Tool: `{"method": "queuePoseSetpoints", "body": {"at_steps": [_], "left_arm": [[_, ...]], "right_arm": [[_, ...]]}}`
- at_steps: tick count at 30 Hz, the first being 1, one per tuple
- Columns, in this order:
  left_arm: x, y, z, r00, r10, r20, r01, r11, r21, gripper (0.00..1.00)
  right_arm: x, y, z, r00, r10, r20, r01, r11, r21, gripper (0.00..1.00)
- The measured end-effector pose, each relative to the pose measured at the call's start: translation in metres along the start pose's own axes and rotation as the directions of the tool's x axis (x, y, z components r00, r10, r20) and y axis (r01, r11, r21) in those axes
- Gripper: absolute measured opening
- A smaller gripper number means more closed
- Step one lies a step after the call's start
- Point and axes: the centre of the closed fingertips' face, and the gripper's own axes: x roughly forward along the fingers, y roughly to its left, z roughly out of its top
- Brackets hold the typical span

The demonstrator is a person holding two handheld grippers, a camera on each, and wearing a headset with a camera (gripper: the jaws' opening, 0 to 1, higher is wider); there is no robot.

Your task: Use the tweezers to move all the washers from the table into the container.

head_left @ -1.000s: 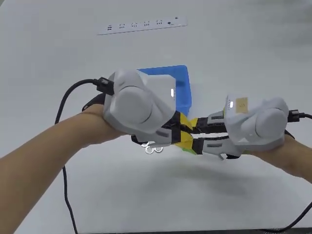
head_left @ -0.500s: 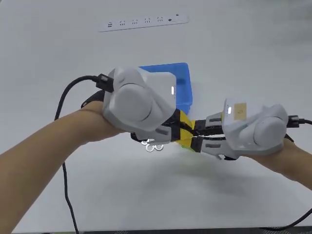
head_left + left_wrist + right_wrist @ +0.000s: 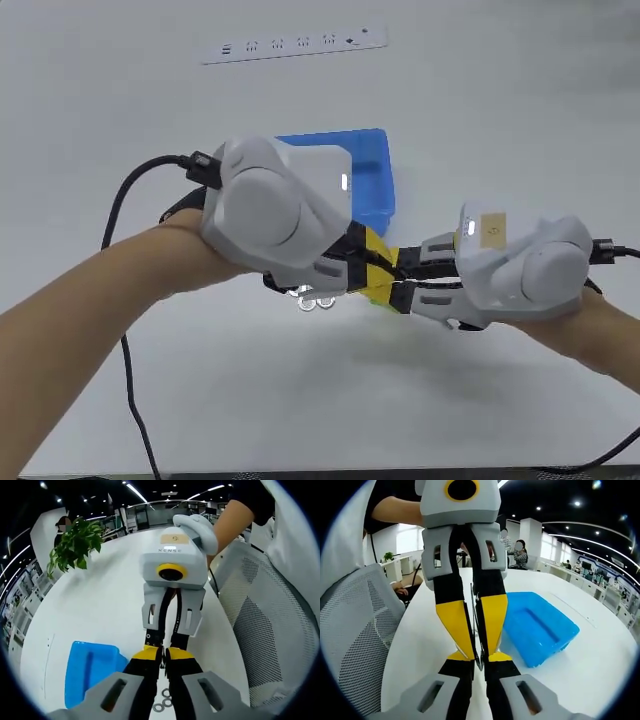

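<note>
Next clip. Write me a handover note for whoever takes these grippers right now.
Left gripper: jaws shut on the tweezers.
Right gripper: tip to tip with it, jaws close around the tweezers' end; grip unclear.
Washers lie clustered on the table under the left gripper, near the blue container.
Done: tweezers picked up.
Left: every washer; the container's visible inside looks empty.

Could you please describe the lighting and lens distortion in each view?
Head view: soft, even light; a faint broad shadow on the table toward its near edge; the washers small and washed out. Left gripper view: strong fisheye curving the table edge; ceiling lights as bright streaks. Right gripper view: same bending; blue container sharp, tweezers thin but clear.
</note>
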Motion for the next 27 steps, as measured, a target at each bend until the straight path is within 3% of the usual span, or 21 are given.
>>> {"method": "queuePoseSetpoints", "body": {"at_steps": [5, 12, 16, 23, 27], "left_arm": [[-0.006, -0.001, 0.004, 0.9991, 0.014, 0.039, -0.013, 1.0, -0.028, 0.1], [-0.015, -0.003, 0.004, 0.998, 0.035, 0.052, -0.033, 0.999, -0.037, 0.11], [-0.02, -0.002, 0.001, 0.9972, 0.046, 0.059, -0.044, 0.998, -0.035, 0.11], [-0.024, -0.002, 0.007, 0.9947, 0.054, 0.088, -0.052, 0.998, -0.017, 0.09], [-0.023, -0.005, 0.011, 0.9947, 0.033, 0.097, -0.032, 0.999, -0.005, 0.08]], "right_arm": [[0.0, 0.001, 0.002, 1.0, 0.003, 0.0, -0.003, 1.0, 0.003, 0.08], [-0.001, 0.002, 0.002, 1.0, 0.004, -0.006, -0.004, 1.0, -0.001, 0.08], [-0.001, 0.002, 0.003, 1.0, 0.003, -0.006, -0.003, 1.0, 0.002, 0.08], [-0.002, 0.004, 0.0, 0.9998, 0.01, -0.014, -0.01, 1.0, 0.008, 0.08], [-0.004, 0.006, -0.001, 0.9997, 0.016, -0.019, -0.016, 1.0, 0.005, 0.08]]}}
